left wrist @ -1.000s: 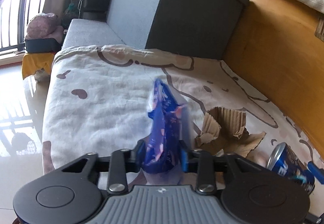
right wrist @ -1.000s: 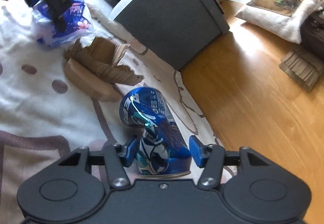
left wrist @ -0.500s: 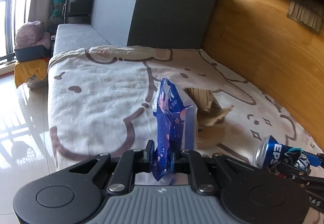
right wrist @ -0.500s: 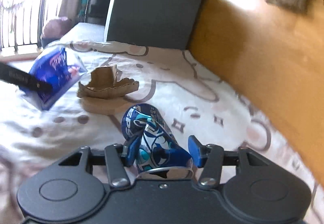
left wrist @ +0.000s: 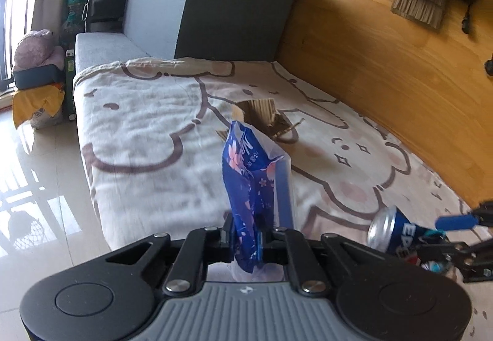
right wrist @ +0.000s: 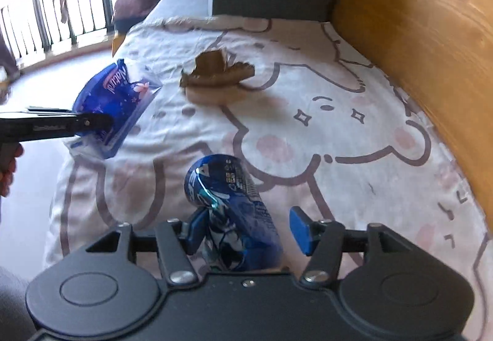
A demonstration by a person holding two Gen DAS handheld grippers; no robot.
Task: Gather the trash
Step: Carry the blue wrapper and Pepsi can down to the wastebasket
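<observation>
A blue flowered plastic wrapper [left wrist: 249,174] sticks up from my left gripper [left wrist: 246,236], whose jaws are closing and pinch its lower end. From the right wrist view the same wrapper [right wrist: 114,100] hangs over the blanket's left edge, held by the left gripper [right wrist: 92,122]. A crushed blue soda can [right wrist: 228,199] lies between the fingers of my right gripper [right wrist: 246,230]. Those jaws are opening: the can leans on the left pad and a gap shows at the right pad. The can [left wrist: 397,233] also shows low at the right of the left wrist view. Torn cardboard [right wrist: 215,73] rests on the blanket.
A cream cartoon-print blanket [right wrist: 339,113] covers a low grey couch. A dark grey storage box [left wrist: 215,8] stands at its far end. Wooden floor [left wrist: 400,63] runs along the right, with cushions and a bag. Glossy tile floor [left wrist: 37,171] lies to the left.
Both grippers have drawn back from the cardboard. The left jaws narrowed on the wrapper. The right gripper rose and turned with the can, and a gap appeared at its right pad.
</observation>
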